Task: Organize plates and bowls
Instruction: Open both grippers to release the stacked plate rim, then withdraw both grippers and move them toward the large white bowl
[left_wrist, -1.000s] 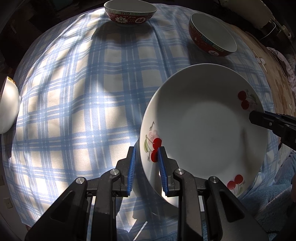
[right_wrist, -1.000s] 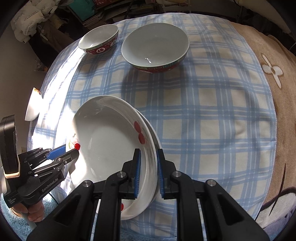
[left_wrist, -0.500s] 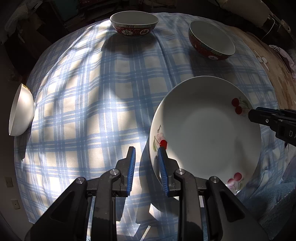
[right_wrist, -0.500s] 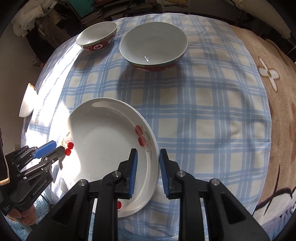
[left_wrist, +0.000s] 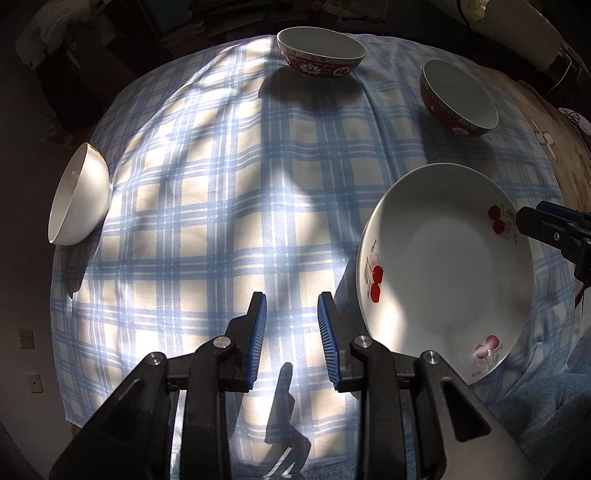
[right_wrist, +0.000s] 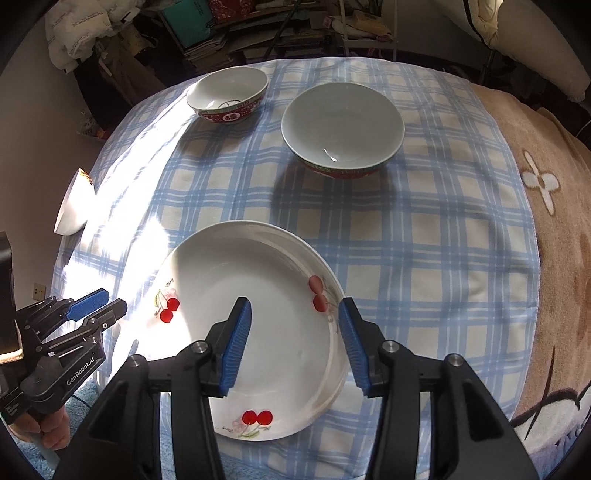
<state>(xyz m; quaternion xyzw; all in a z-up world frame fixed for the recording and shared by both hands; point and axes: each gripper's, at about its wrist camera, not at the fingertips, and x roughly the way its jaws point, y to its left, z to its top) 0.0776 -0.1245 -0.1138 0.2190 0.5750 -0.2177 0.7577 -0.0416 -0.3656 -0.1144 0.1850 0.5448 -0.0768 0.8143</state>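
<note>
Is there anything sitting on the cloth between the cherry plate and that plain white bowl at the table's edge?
No. Between the cherry plate and the white bowl lies only bare checked tablecloth, clearest in the left wrist view.

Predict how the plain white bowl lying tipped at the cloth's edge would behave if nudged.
The white bowl rests on its rounded side at the checked cloth's edge, so it would probably rock or roll. Its glossy surface suggests glazed ceramic: likely stiff, slippery, and breakable if it fell.
</note>
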